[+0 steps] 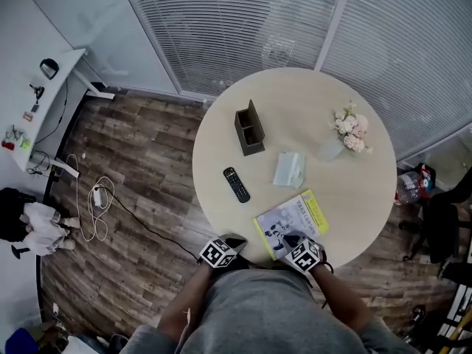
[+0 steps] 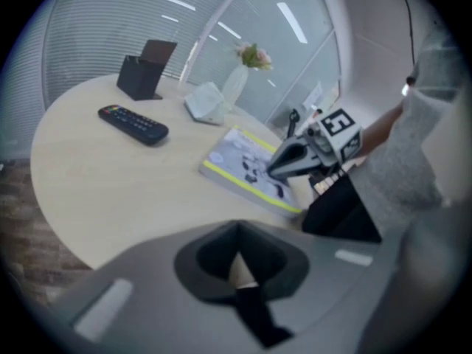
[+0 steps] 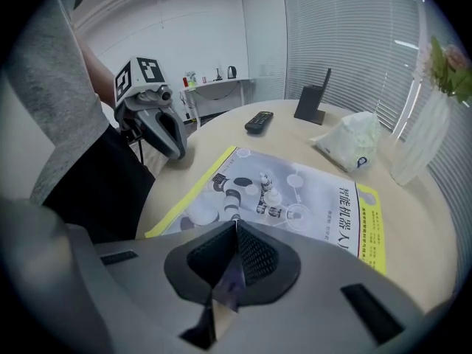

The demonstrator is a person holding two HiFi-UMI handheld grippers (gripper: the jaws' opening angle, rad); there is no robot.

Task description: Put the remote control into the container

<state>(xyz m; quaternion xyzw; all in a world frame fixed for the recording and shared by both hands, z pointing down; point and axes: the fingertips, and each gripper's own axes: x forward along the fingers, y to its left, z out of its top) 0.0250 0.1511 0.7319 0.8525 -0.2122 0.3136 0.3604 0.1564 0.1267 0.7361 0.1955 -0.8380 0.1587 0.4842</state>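
A black remote control [image 1: 236,184] [image 2: 134,124] [image 3: 259,122] lies flat on the round table's left part. Just beyond it stands the dark, open-topped container [image 1: 249,128] [image 2: 146,71] [image 3: 313,98]. My left gripper [image 1: 233,243] [image 2: 237,255] hovers at the table's near edge, well short of the remote, jaws shut and empty. To its right, my right gripper [image 1: 292,240] [image 3: 234,233] is over the near end of a magazine, also shut with nothing between its fingers. Each gripper shows in the other's view: the right gripper [image 2: 293,157] and the left gripper [image 3: 167,134].
A yellow-edged magazine [image 1: 292,223] lies at the round table's [image 1: 369,220] near edge. A tissue pack [image 1: 289,169] sits mid-table and a vase of flowers [image 1: 345,134] at the right. A white desk [image 1: 51,102] and floor cables [image 1: 96,198] are at the left.
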